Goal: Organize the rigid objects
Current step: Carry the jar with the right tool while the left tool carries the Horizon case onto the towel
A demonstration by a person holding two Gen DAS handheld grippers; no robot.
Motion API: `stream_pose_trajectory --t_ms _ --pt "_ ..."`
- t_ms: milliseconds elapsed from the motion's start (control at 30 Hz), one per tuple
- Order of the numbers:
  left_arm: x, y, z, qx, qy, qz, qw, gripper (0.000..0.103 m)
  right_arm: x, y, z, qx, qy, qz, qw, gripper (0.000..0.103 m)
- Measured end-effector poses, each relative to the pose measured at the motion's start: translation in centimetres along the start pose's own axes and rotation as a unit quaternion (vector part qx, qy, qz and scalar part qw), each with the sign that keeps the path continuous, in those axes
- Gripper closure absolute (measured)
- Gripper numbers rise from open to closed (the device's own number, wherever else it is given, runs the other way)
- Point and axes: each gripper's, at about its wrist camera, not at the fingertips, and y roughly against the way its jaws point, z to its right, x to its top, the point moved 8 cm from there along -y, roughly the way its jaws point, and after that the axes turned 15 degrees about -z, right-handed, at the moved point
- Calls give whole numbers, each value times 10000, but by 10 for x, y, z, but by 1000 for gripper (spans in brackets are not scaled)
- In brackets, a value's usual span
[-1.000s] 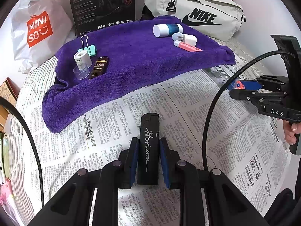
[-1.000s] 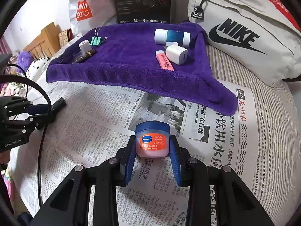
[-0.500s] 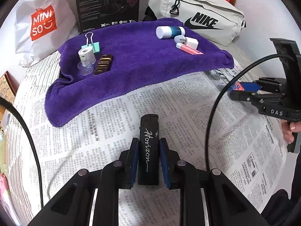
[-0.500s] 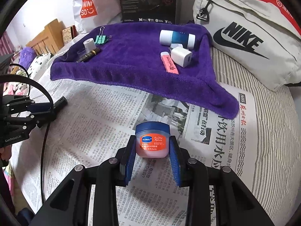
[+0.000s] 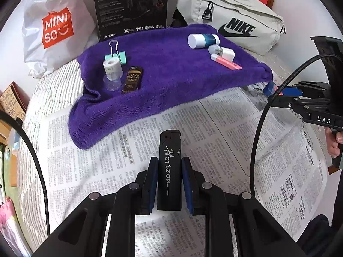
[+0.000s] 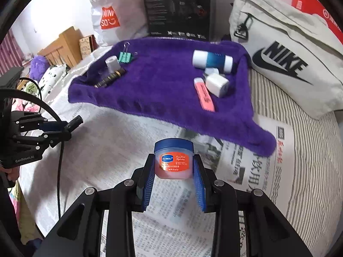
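Note:
My left gripper (image 5: 169, 160) is shut on a black lighter (image 5: 169, 167) that stands up between its blue pads, held above the newspaper (image 5: 214, 128). My right gripper (image 6: 174, 160) is shut on a small pink jelly jar with a blue lid (image 6: 174, 160), also above the newspaper. Ahead lies a purple towel (image 5: 171, 81). At its left sit a green binder clip (image 5: 119, 52), a white tape roll (image 5: 111, 68) and a dark flat bar (image 5: 132, 81). At its right lie a white and blue bottle (image 5: 202, 40), a white charger plug (image 5: 225, 53) and a pink highlighter (image 5: 227, 63).
Behind the towel stand a black product box (image 5: 130, 6), a white Miniso bag (image 5: 55, 27) and a grey Nike bag (image 5: 231, 19). The striped bedsheet (image 6: 300, 150) shows to the right of the newspaper. A black cable (image 5: 257, 128) hangs between the grippers.
Both grippers have lifted a little and pulled back from the towel, so the towel sits farther up the views. Each still holds its object.

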Motion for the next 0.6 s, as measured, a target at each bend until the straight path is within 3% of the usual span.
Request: stream_pose_trajectory --t_ms 600 --pt "48 30 -16 31 -4 359 9994 82 63 12 -3 120 125 261 9995 69"
